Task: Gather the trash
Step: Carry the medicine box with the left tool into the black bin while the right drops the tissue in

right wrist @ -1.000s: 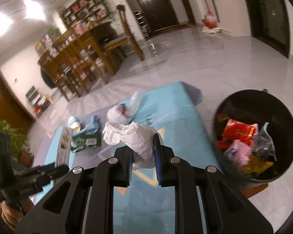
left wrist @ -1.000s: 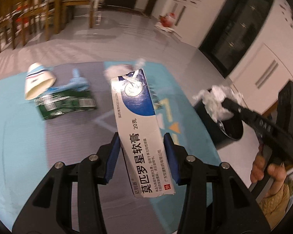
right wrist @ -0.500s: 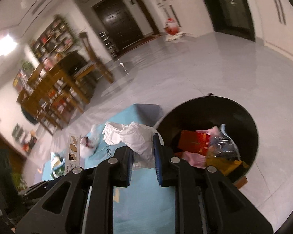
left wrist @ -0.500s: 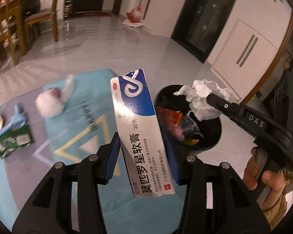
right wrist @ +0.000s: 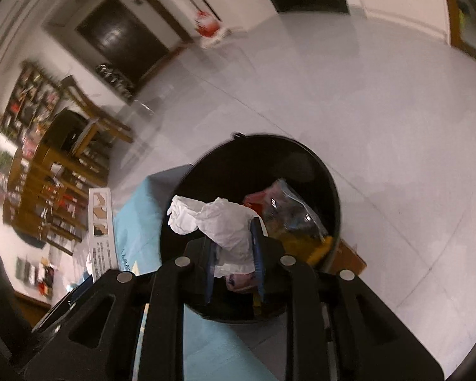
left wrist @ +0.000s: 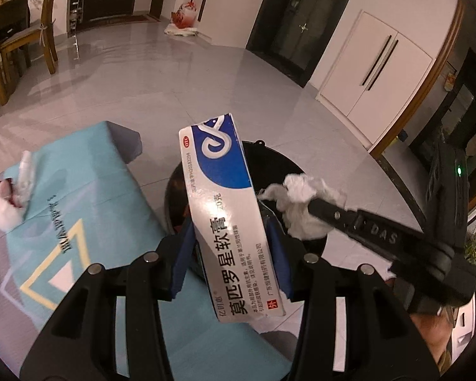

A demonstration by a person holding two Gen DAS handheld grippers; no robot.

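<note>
My left gripper is shut on a white and blue ointment box, held upright over the near side of the black trash bin. My right gripper hangs above the bin with a crumpled white tissue between its fingers. Its jaws are opening, and the pads still touch the tissue. In the left wrist view the same tissue shows at the right gripper's tip, just right of the box. Wrappers and bags lie inside the bin. The box shows at the left of the right wrist view.
A teal mat lies left of the bin with a white wad on it. Wooden chairs stand at the back left, white cabinet doors at the right. A red and white bag sits by the far wall.
Both grippers have swung right, from over the mat to over the bin, carrying the box and the tissue. The right wrist has rolled, tilting its view.
</note>
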